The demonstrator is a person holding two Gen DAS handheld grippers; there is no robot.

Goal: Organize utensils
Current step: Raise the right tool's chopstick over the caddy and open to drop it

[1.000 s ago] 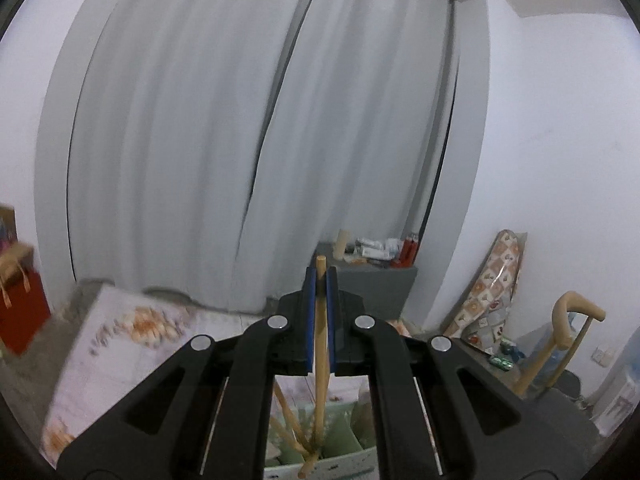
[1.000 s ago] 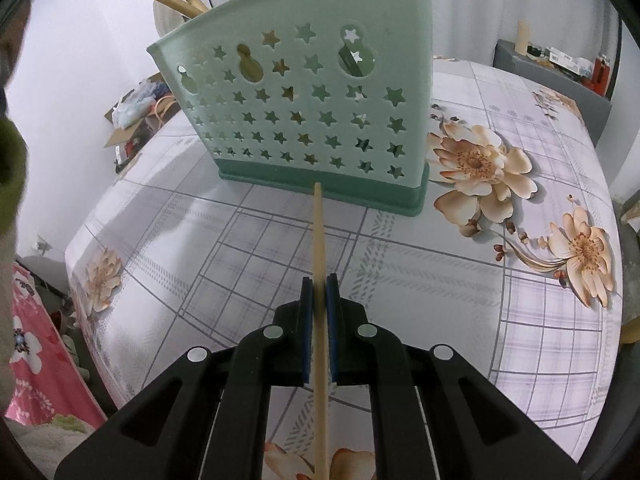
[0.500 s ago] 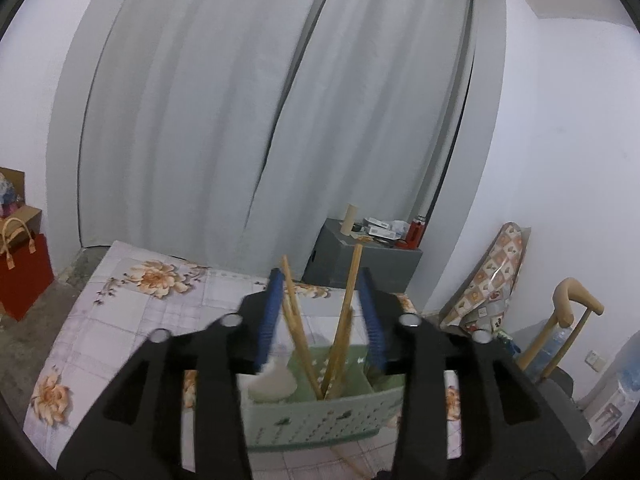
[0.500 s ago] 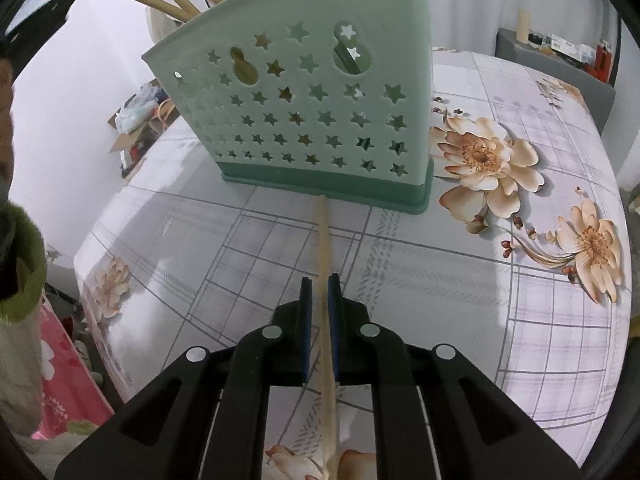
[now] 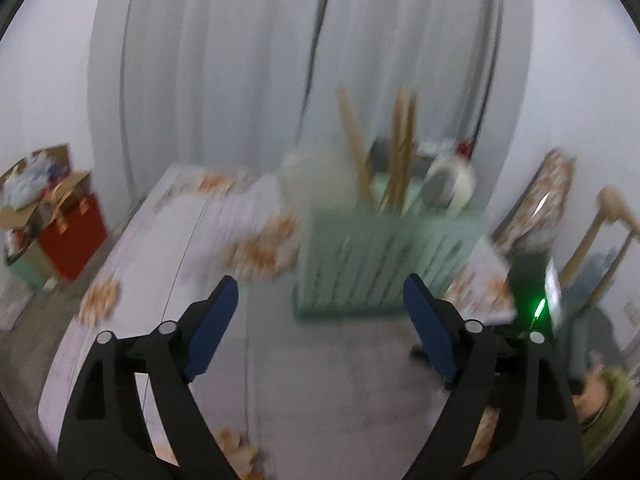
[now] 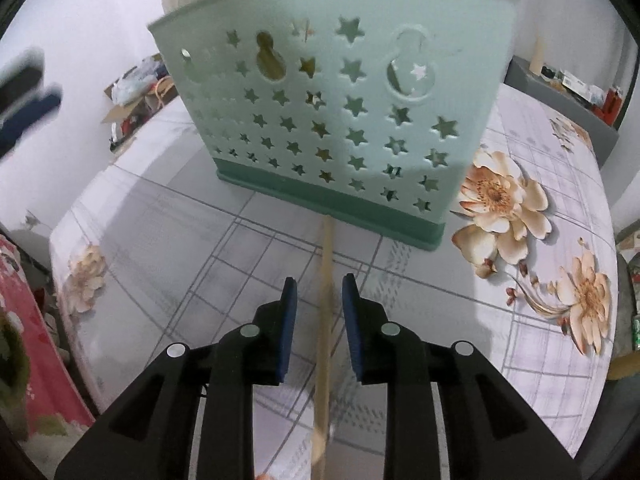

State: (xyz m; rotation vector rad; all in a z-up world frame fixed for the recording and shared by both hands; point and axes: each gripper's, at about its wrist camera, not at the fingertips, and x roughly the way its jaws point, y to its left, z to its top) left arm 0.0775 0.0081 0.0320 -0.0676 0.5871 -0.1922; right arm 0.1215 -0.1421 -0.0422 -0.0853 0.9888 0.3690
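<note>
A mint-green utensil holder (image 6: 340, 120) with star cut-outs stands on the flowered tablecloth (image 6: 520, 320); it also shows blurred in the left wrist view, utensil holder (image 5: 384, 260). Wooden chopsticks (image 5: 400, 148) and white spoons (image 5: 316, 176) stick out of it. My right gripper (image 6: 318, 292) is opening, its blue pads clear of a single wooden chopstick (image 6: 326, 320) that lies on the cloth between them, its far end at the holder's base. My left gripper (image 5: 320, 300) is opening wide, empty, in front of the holder; its blurred fingers (image 6: 28, 108) show at the left edge of the right wrist view.
Red bag and boxes (image 5: 60, 224) sit on the floor to the left of the table. A grey cabinet (image 6: 560, 104) with small items stands behind it. A wooden chair (image 5: 600, 240) and a person's sleeve (image 5: 612, 396) are at the right. White curtains hang behind.
The left gripper let go of its chopstick into the holder, opened wide and dropped low toward the table. The right gripper's pads parted from the chopstick, which now lies loose between them.
</note>
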